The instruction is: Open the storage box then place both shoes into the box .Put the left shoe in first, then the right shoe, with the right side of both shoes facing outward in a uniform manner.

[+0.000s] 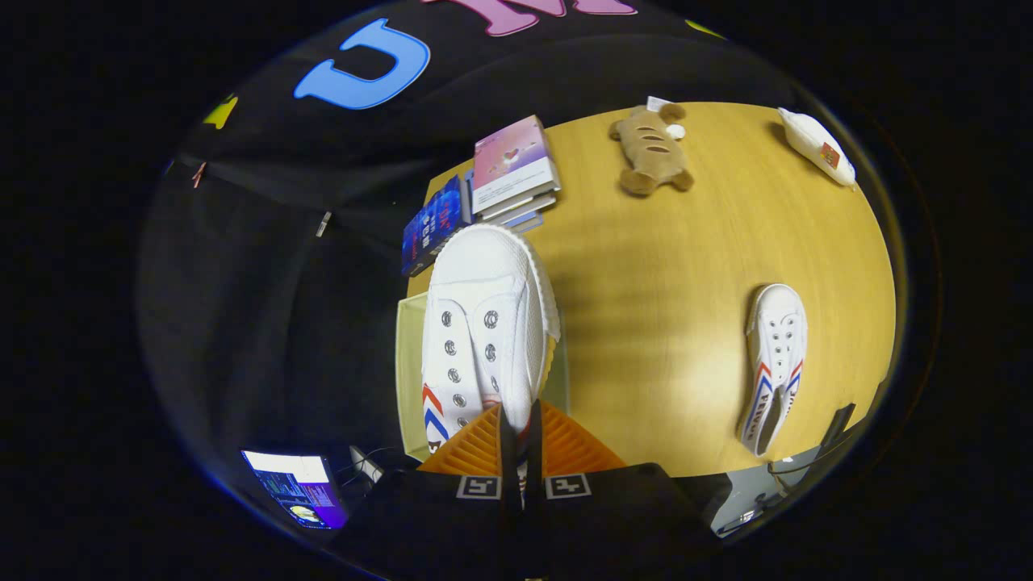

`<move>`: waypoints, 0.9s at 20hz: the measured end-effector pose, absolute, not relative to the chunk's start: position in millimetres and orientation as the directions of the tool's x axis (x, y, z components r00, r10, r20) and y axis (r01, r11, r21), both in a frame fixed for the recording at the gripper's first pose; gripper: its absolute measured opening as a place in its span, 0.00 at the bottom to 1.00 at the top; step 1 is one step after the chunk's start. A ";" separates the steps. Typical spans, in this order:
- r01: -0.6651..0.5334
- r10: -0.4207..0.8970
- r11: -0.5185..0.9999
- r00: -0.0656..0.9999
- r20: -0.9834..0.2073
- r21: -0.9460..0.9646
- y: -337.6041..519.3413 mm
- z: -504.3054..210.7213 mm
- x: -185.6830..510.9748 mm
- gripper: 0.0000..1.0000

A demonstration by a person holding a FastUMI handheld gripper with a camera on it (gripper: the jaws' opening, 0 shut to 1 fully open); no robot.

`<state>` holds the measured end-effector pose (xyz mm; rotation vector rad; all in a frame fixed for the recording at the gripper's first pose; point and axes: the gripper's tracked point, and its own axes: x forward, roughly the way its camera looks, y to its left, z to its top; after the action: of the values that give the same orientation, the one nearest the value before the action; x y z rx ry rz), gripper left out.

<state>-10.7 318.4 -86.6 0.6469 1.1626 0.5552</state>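
My gripper (520, 440) is shut on a white canvas shoe (484, 323) with red and blue side stripes, pinching it near the heel end so its toe points away from me. The held shoe hangs above a pale translucent storage box (409, 355) that stands at the table's left edge; whether the shoe touches the box I cannot tell. A second matching white shoe (776, 363) lies flat on the wooden table (670, 307), off to the right of the fingers, toe pointing away.
Beyond the held shoe a stack of books (513, 171) and a blue book (433, 226) sit at the table's far left. A brown plush toy (652, 149) and a white pouch (817, 147) lie farther back. A lit screen (294, 486) glows below left.
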 end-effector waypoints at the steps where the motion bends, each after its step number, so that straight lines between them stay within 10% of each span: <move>1: -0.075 0.701 0.695 0.290 -0.652 0.715 337.3 -83.2 -11.8 0.05; 18: -0.098 0.473 0.881 0.138 -0.870 0.464 502.1 -211.1 -23.4 0.05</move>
<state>-23.4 502.1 -211.1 0.3287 1.3767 0.4236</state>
